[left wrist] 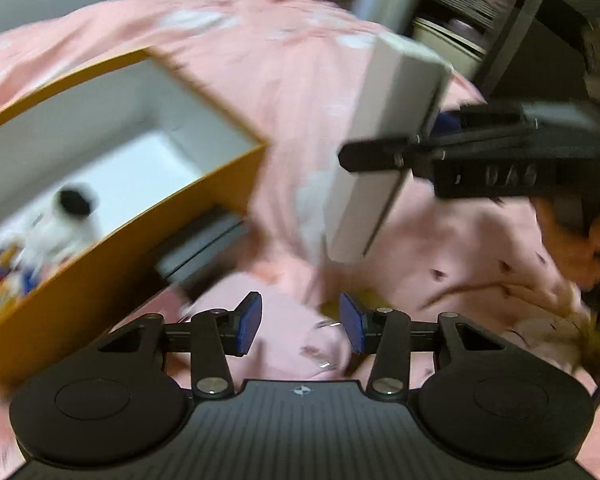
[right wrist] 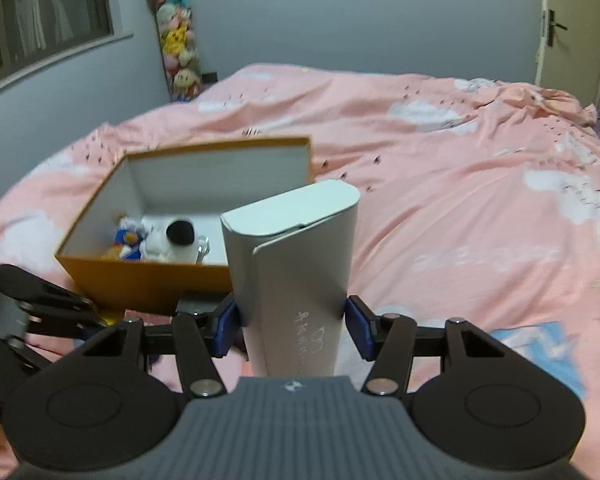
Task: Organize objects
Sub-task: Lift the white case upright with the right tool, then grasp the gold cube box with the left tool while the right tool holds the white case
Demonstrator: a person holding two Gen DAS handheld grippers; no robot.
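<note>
Two blue pads (right wrist: pixel 224 330) of the right gripper (right wrist: pixel 294 330) clamp a tall white carton (right wrist: pixel 296 264), held upright above the pink bedspread (right wrist: pixel 460 200). Left gripper (left wrist: pixel 300 324) hangs parted, nothing between its fingers. Beyond, an orange box (right wrist: pixel 148 280) holds plush toys (right wrist: pixel 156 240). Bare hand (left wrist: pixel 580 248) grips the right tool.

Two fisheye views, each mounted just behind a pair of tongs and looking forward along them.

The left wrist view tilts steeply down, close over the pink bed (left wrist: pixel 284 92). The orange box (left wrist: pixel 112 240) lies left of the left tongs (left wrist: pixel 300 326); the right tongs (left wrist: pixel 384 152) are ahead and right.

The right wrist view sits shallower, facing across the bed (right wrist: pixel 440 184) to the grey wall. The same orange box (right wrist: pixel 148 280) lies ahead-left of the right tongs (right wrist: pixel 294 326).

Both views share the box and bedcover.
</note>
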